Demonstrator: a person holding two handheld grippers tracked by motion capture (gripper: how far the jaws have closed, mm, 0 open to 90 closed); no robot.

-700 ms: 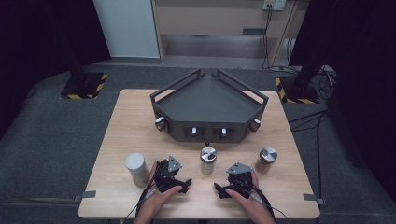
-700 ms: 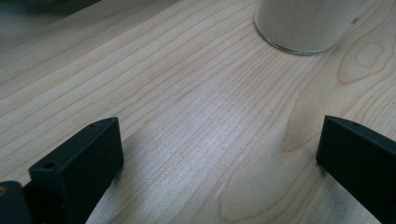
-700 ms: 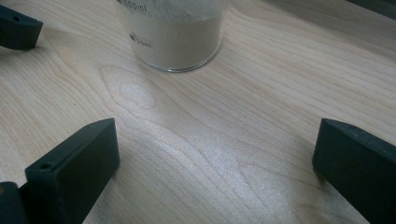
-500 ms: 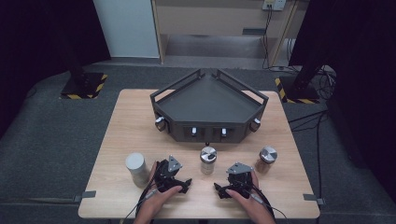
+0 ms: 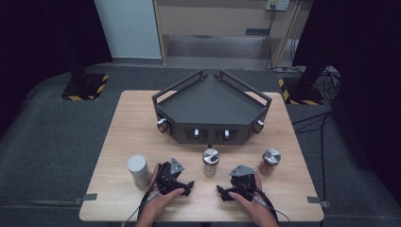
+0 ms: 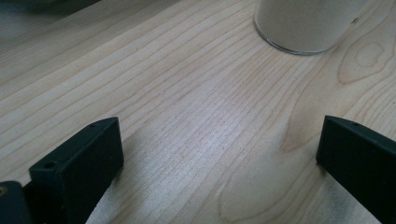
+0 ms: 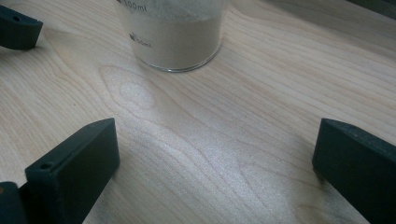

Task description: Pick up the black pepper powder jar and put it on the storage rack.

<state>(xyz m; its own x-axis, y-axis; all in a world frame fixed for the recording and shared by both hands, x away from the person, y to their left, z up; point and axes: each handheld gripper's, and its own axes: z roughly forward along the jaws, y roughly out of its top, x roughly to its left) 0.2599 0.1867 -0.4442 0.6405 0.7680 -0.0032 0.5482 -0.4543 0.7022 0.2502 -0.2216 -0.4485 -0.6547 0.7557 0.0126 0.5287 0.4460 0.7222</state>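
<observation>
Wooden table unchanged; both hand-held grippers unmoved, jaws wide

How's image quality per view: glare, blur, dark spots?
High view: table evenly lit, surroundings fall to near black, slight softness. Left gripper view: soft sheen on the wood, jar cropped at the top and a bit soft. Right gripper view: mild glare patch on the wood, middle jar sharp enough to show print.
</observation>
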